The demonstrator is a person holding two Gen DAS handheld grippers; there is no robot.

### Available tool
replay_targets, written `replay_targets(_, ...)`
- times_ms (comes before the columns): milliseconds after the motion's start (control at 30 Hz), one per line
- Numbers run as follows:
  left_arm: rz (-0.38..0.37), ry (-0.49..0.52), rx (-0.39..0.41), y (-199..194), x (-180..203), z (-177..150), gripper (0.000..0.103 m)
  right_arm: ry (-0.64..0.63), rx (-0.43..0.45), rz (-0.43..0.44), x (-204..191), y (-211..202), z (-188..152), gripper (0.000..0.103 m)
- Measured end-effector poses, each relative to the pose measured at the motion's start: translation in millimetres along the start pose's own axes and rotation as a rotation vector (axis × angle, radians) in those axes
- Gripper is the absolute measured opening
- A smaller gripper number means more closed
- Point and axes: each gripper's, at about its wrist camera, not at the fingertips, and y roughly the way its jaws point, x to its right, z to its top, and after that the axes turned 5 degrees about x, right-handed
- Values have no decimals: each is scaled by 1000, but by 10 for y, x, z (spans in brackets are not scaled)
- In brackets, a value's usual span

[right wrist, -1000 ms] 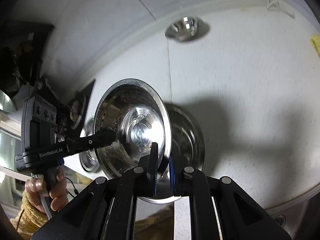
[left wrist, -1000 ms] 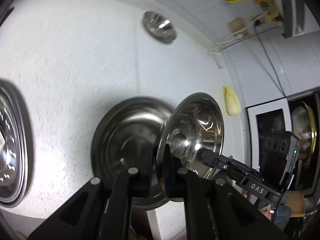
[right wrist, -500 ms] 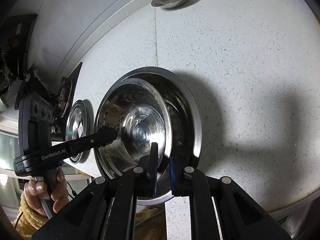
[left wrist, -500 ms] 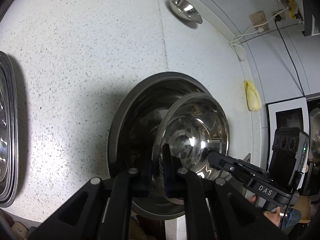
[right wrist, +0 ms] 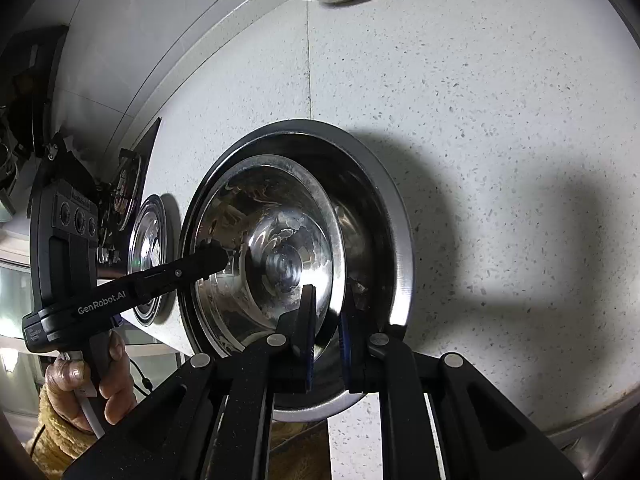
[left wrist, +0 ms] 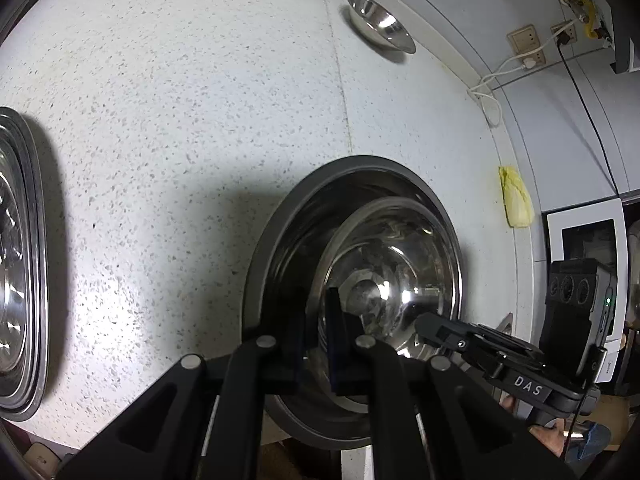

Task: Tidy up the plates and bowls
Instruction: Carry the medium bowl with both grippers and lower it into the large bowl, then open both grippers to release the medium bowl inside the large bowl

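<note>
Your left gripper [left wrist: 316, 344] and right gripper [right wrist: 326, 336] both pinch the shiny steel bowl's [right wrist: 260, 256] rim, inside the wide dark-rimmed steel basin [right wrist: 384, 208] on the speckled white desk [right wrist: 500, 120].

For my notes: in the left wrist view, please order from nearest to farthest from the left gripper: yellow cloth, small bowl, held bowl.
1. Held bowl, clamped in the left gripper.
2. Yellow cloth, right, at the counter's edge.
3. Small bowl, top, near the wall.

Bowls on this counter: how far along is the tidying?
Partly done. A stack of plates already sits together at the counter's edge. In hand: the left hand-held gripper and right hand-held gripper each pinch the rim of a steel bowl, lowered into the big bowl. Left: letting go, then fetching the small bowl near the wall.
</note>
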Motion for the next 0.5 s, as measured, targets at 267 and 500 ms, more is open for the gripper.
replay_targets(267, -3, -1, 2, -24, -20, -7, 8, -1, 2, 0, 16, -17, -5, 10)
replay_targets(500, 1, 7, 15, -54, -13, -27, 8, -4, 4, -7, 9, -5, 3, 10)
